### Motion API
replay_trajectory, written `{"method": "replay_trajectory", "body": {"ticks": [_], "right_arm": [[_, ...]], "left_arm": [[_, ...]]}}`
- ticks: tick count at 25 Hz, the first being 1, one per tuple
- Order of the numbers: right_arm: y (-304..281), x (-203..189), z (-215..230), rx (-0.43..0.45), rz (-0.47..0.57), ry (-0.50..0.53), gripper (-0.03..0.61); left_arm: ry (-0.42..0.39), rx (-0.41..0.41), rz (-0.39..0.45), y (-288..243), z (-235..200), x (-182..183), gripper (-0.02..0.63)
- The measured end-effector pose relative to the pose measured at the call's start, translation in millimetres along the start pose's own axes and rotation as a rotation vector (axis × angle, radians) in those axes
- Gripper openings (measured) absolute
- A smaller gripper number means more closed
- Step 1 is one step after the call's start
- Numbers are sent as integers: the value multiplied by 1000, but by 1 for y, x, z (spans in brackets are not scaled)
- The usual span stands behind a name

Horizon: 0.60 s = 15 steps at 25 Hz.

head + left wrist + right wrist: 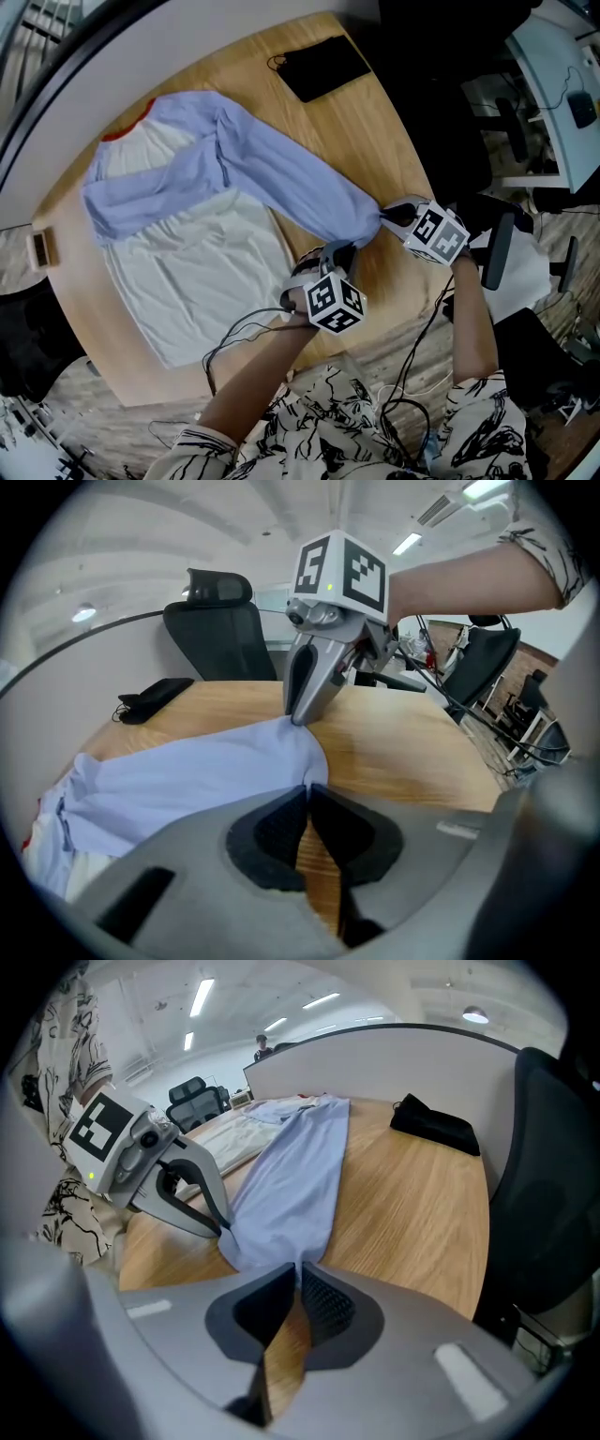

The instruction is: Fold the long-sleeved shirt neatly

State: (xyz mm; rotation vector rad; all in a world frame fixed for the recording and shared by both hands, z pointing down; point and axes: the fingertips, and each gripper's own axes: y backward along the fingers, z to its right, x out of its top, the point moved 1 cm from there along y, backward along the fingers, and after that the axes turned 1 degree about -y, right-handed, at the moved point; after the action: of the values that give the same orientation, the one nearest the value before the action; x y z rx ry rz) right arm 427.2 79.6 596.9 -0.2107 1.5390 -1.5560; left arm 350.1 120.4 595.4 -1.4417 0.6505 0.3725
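The long-sleeved shirt [197, 272] lies flat on the round wooden table [375, 122], with a white body, light blue sleeves and a red collar. One blue sleeve [291, 183] stretches diagonally toward me to its cuff [367, 225] near the table's front edge. My left gripper [349, 246] is shut on one corner of the cuff's hem. My right gripper [384, 214] is shut on the other corner. In the left gripper view the sleeve [206, 780] runs into my closed left gripper [307, 789], with the right gripper [298, 719] pinching beyond. The right gripper view shows the sleeve [291, 1185] ending at my right gripper [298, 1267].
A black pouch [323, 66] lies at the table's far edge. A small box [42, 248] sits at the left rim. Office chairs [220, 635] stand around the table, and cables hang below the near edge by my arms.
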Motion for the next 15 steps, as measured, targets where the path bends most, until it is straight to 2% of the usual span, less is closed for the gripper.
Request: {"method": "replay_trajectory", "body": {"ticks": [4, 7, 11, 15], "right_arm": [[11, 12, 4, -15, 1, 42, 32], [35, 39, 4, -41, 31, 88, 31], [71, 98, 3, -62, 104, 167, 31], [109, 178, -1, -86, 177, 294, 31]], "left_arm": [[39, 13, 58, 9, -8, 14, 23], [118, 29, 154, 31, -15, 30, 22], [297, 52, 312, 72, -34, 55, 23], [425, 126, 481, 128, -72, 87, 23]]}}
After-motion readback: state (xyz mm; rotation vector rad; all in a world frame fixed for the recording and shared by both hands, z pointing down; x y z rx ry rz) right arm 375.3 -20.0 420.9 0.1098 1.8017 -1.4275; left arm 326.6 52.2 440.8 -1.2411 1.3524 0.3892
